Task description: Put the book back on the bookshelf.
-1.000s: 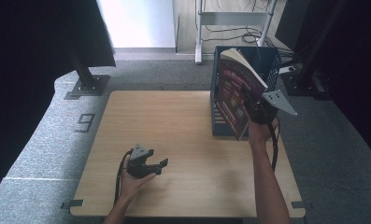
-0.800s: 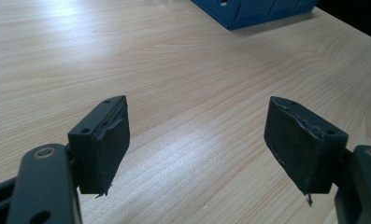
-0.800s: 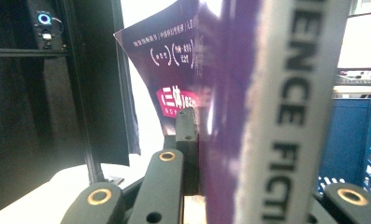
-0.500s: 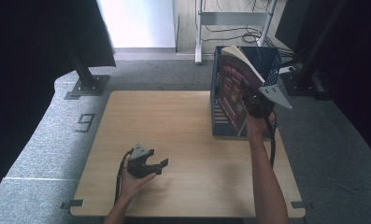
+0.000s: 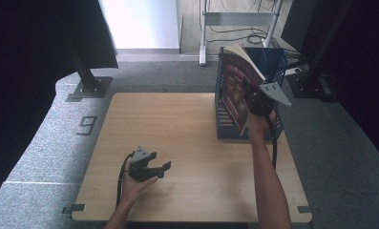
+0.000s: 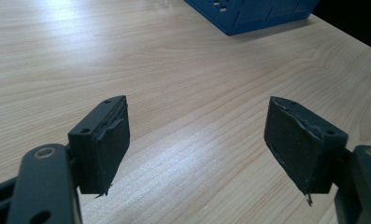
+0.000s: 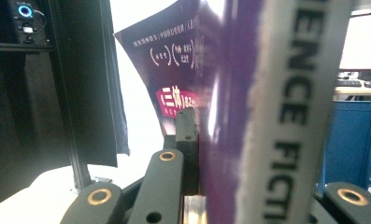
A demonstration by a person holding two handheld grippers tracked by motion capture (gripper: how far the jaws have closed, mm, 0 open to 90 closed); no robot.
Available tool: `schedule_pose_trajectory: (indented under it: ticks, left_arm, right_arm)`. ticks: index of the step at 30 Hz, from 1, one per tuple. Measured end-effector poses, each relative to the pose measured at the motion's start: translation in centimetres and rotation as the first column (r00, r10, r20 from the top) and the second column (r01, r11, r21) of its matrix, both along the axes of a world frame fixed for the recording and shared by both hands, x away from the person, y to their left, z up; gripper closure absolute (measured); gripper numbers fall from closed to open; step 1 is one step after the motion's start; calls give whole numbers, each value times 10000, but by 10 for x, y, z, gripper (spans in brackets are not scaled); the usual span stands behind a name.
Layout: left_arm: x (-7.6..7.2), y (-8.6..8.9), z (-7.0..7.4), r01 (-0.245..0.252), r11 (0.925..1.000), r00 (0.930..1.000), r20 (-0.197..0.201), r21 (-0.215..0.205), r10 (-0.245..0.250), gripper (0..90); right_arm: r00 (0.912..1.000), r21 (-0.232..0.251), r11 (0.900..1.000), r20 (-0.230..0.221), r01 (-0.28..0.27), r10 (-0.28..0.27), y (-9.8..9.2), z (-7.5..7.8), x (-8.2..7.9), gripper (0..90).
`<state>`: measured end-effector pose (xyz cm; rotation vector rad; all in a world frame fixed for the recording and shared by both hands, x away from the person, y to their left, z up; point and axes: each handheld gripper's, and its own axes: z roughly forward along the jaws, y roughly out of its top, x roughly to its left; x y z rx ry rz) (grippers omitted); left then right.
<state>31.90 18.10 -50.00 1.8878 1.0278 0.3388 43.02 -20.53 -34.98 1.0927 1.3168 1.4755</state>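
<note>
A purple paperback book (image 5: 234, 88) is held upright at the front-left corner of the blue crate (image 5: 276, 63), its lower edge over the crate's near wall. My right gripper (image 5: 255, 102) is shut on the book from the right. In the right gripper view the book (image 7: 248, 116) stands between the jaws of the right gripper (image 7: 230, 154), spine toward the camera. My left gripper (image 5: 160, 169) rests on the wooden table (image 5: 177, 119) near its front edge, open with nothing between its fingers. In the left gripper view, the left gripper (image 6: 197, 140) has its black pads (image 6: 106, 140) wide apart over bare wood.
The blue crate (image 6: 248, 14) stands at the table's far right corner, and its wall (image 7: 351, 140) shows behind the book. A metal stand base (image 5: 89, 86) sits on the grey floor beyond the table's left. A black curtain hangs at the far left.
The right hand has carried the book slightly left and farther back over the crate, and the book now stands more edge-on. The left hand has not moved.
</note>
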Motion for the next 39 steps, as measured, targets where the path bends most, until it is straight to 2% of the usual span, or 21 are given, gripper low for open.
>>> schedule_pose_trajectory:
  ticks: [9, 16, 21, 30, 39]
  left_arm:
    - [-1, 1, 0, -111, 9999, 9999, 8, 84, 111, 223]
    - [-2, 1, -1, -217, 9995, 9997, 58, 221, 216, 221]
    - [-3, 0, -2, -262, 9992, 9996, 68, 304, 260, 221]
    - [-3, 3, -2, -324, 9987, 9995, 76, 387, 321, 219]
    - [-3, 12, 1, -598, 9981, 9981, 139, 163, 596, 220]
  right_arm:
    - [9994, -28, 9994, -37, 333, -333, 3, -2, 10, 816]
    - [9990, 197, 9988, -76, 446, -444, 0, -5, 18, 816]
    - [9980, 164, 9980, -182, 606, -603, 0, -7, 25, 816]
    - [9966, 380, 9960, -175, 813, -807, 4, -7, 39, 816]
    - [9960, 325, 9956, -203, 880, -873, 11, -9, 48, 816]
